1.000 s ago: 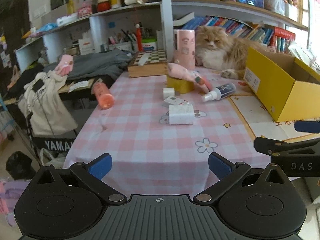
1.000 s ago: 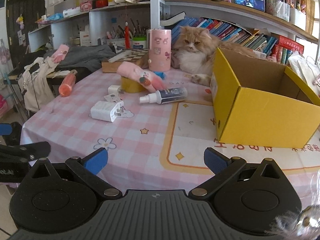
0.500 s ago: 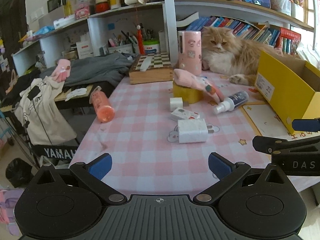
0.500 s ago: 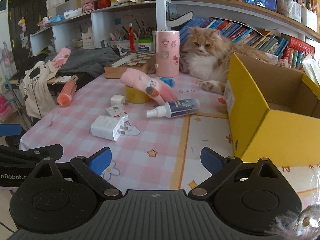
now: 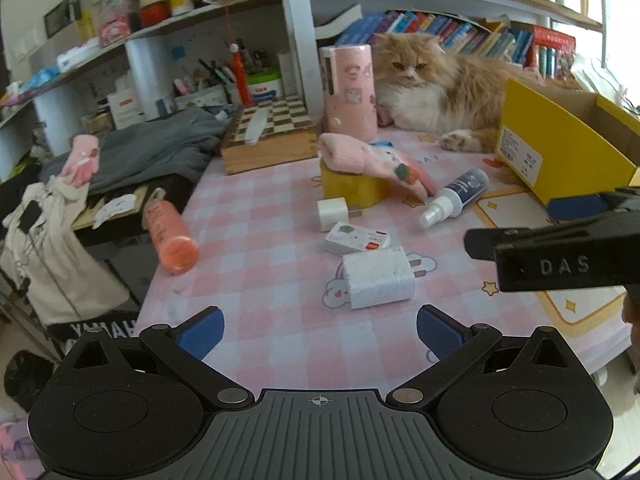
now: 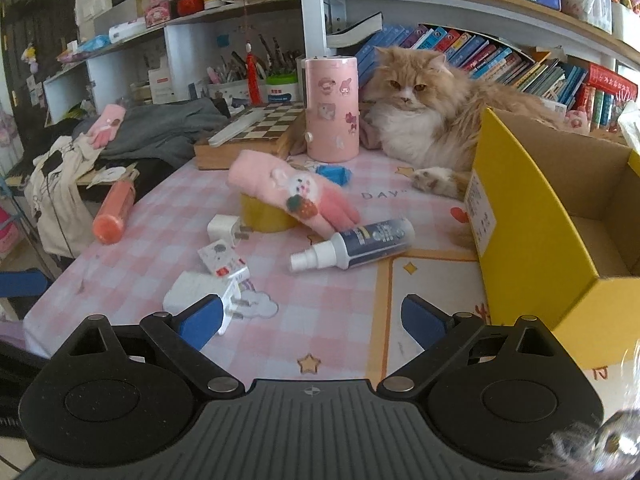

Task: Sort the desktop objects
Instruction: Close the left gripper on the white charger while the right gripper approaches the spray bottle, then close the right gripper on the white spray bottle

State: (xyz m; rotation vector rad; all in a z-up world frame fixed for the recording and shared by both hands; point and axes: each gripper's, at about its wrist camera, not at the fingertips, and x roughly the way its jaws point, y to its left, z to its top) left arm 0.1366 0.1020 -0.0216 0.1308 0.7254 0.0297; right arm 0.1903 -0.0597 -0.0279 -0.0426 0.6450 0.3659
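Desk clutter, both claws wide open and empty

Left wrist view: left claw [image 5: 318,330] empty above the surface [image 5: 260,248]; white charger [image 5: 378,278] just ahead, orange bottle [image 5: 170,232] ahead-left.
Right wrist view: right claw [image 6: 312,318] agape, empty; spray bottle [image 6: 356,244] ahead, yellow box [image 6: 532,232] right.

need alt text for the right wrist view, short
The right gripper hovers with open, empty jaws over a pink checked tablecloth strewn with white chargers, a spray bottle and a pink glove. An open yellow box stands on the right, and a fluffy orange cat lies behind.
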